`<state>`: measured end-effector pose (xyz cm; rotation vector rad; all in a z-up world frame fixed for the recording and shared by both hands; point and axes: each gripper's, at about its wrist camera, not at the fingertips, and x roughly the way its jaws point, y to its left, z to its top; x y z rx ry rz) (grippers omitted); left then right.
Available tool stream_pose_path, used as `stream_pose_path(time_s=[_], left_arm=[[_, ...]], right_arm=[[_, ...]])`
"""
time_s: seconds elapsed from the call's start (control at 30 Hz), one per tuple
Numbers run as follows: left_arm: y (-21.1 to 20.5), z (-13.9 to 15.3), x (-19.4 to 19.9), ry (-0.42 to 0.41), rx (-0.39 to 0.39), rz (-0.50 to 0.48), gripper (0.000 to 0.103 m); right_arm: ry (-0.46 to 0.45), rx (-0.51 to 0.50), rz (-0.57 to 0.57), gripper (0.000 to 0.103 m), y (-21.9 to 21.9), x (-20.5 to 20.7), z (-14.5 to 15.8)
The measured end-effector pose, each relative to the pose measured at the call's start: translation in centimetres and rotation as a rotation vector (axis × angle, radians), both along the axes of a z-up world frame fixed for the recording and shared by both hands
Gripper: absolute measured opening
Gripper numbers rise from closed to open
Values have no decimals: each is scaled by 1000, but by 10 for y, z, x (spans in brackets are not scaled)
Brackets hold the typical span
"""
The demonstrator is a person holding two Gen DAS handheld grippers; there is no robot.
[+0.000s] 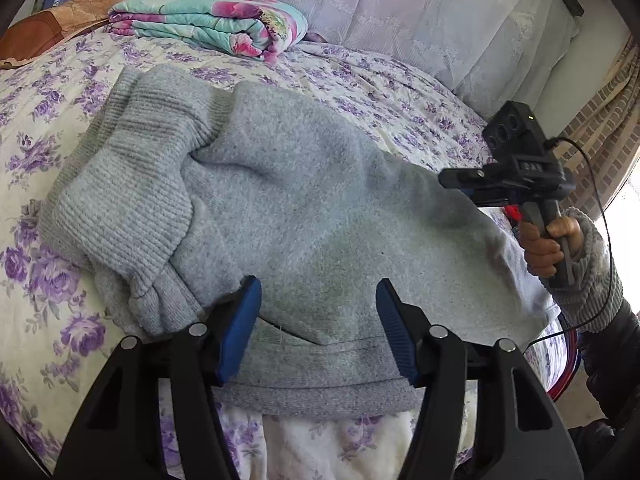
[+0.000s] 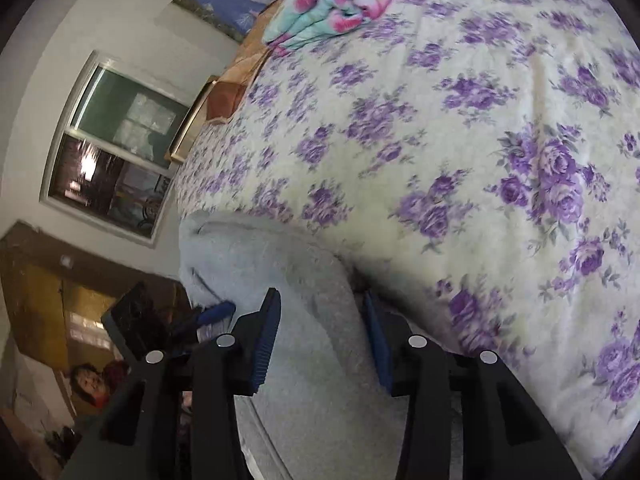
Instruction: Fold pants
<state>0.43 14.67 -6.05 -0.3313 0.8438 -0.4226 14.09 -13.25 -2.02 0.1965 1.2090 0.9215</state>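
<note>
Bedroom, bed (image 1: 60, 340) under a purple-flowered cover, folded floral quilt (image 1: 208, 26) at the far side, lace curtain behind; window on the wall in the right wrist view. Grey pants (image 1: 280, 200) lie on the bed cover already doubled up, ribbed cuffs bunched at the left, a hem edge nearest the left wrist camera.

Step looks like mid-fold: one fold is made, the bundle still wide and lumpy. Left gripper (image 1: 318, 320) sits over the near edge, fingers (image 1: 240, 328) spread with cloth between them but not pinched, so released. Right gripper (image 2: 322, 336) also has grey fabric running between its fingers; gap looks partly closed around a thick fold, but cannot tell if the pads actually press on it.

Pose: both grippers angled down toward the bed. Right gripper is at the right end of the pants in the left wrist view, a hand (image 1: 548, 240) in a grey knit cuff wrapped round its handle, cable trailing.

Next move likely needs both sets of fingers clamped on the same edge, then carried over evenly so layers don't slide
</note>
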Motion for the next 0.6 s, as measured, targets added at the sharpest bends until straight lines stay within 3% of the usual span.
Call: stream_pose_path(time_s=[0.03, 0.1, 0.2, 0.3, 0.43, 0.5, 0.53, 0.6], left_arm=[[0, -1, 0, -3, -2, -1, 58], [0, -2, 0, -8, -2, -2, 58], [-2, -2, -1, -12, 7, 0, 58], [-2, -2, -1, -12, 6, 1, 58], [-2, -3, -1, -14, 9, 5, 58], [-2, -3, -1, -14, 8, 5, 58], [-1, -3, -1, -15, 6, 5, 58], [-1, -3, -1, -13, 8, 9, 58]], right_arm=[[-75, -50, 46, 52, 8, -18, 7], [-173, -96, 119, 68, 21, -44, 15], [-202, -112, 133, 85, 33, -48, 13], [-105, -30, 68, 86, 32, -24, -1], [76, 200, -77, 85, 14, 9, -13], [122, 344, -195, 75, -8, 25, -10], [158, 363, -243, 68, -16, 35, -14], [195, 303, -273, 41, -16, 50, -28]])
